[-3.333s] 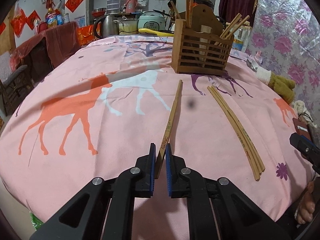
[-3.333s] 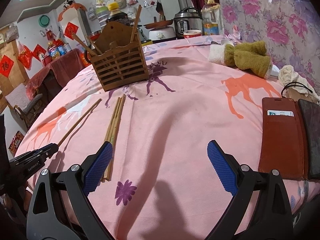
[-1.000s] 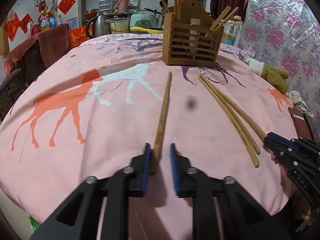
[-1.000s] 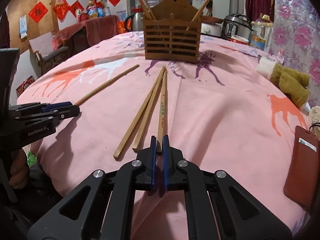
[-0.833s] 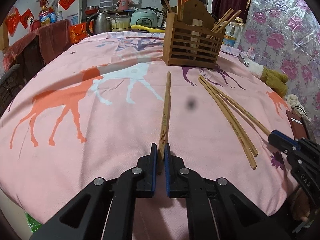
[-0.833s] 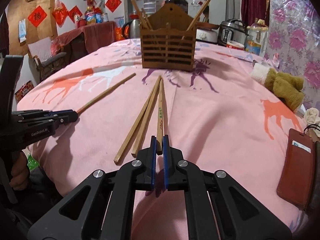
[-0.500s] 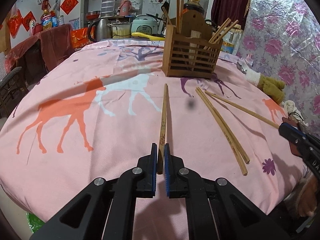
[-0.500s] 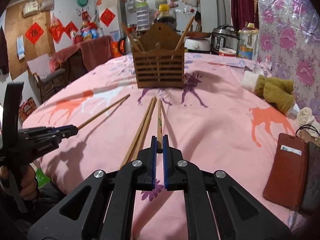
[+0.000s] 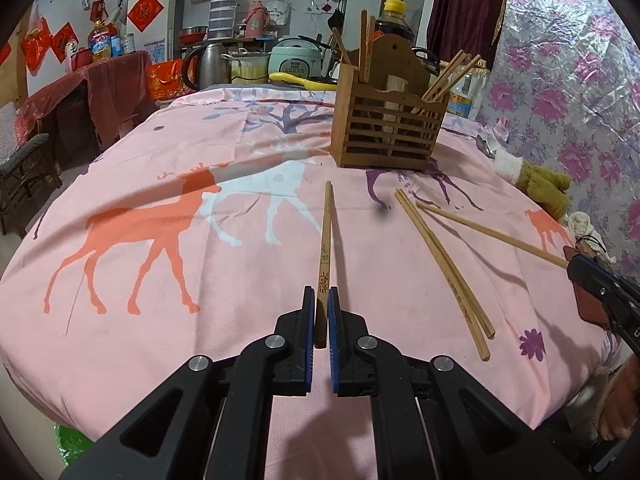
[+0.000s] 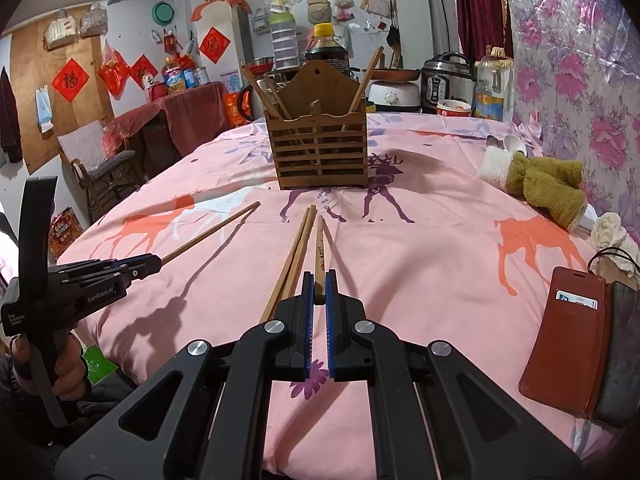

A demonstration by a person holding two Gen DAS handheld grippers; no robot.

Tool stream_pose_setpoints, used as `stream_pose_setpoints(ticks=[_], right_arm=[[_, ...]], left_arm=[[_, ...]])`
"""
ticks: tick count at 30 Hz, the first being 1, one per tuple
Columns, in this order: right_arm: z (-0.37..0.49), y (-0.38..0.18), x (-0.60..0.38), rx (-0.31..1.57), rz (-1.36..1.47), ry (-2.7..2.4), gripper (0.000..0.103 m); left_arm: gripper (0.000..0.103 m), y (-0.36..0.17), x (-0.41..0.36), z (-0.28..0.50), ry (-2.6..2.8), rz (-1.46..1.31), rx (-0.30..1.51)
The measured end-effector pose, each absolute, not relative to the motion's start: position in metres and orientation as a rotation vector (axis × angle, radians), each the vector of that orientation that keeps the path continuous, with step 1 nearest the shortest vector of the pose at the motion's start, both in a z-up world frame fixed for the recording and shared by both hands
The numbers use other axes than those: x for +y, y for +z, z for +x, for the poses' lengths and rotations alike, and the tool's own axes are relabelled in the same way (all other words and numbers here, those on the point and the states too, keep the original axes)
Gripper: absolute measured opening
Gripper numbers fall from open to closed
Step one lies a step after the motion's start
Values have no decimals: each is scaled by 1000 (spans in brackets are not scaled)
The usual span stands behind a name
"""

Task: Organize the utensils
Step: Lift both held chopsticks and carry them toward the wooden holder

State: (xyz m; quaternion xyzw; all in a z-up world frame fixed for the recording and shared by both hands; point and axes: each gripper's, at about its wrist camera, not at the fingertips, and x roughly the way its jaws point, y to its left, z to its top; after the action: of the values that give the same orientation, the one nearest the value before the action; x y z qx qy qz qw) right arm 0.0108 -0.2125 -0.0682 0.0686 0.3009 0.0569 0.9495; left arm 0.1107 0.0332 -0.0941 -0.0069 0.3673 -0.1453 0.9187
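Pink cloth printed with orange, white and purple deer is seen covering the round counter, soft and matte, lightly creased. A slatted wooden utensil holder with a peaked back board stands in the upper centre of the left wrist view; several chopsticks are propped in it, leaning outward. Two bare wooden chopsticks lie side by side on the cloth at right of centre, thin, square-ended, pale brown.

The left hand-held gripper is closed narrowly on the near end of a single chopstick, whose printed red marks show just above the blue ribbed pads; its far tip points toward the holder.

The right hand-held gripper is likewise clamped on one chopstick, gripped at its near end, shaft running up the centre of the right wrist view, just beside the lying pair. A brown leather wallet is noted at lower right, and olive fleece gloves at right.
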Motion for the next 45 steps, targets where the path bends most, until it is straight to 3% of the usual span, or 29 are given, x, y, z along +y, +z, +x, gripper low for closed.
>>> stream_pose_setpoints(ticks=[12, 29, 45], right_arm=[[5, -59, -213, 591, 159, 126, 6], [1, -22, -215, 511, 167, 147, 6], [-1, -16, -222, 505, 210, 157, 6]], left_arm=[[4, -85, 35, 107, -301, -20, 732], [3, -32, 54, 101, -271, -57, 627], [3, -26, 52, 100, -301, -66, 628]])
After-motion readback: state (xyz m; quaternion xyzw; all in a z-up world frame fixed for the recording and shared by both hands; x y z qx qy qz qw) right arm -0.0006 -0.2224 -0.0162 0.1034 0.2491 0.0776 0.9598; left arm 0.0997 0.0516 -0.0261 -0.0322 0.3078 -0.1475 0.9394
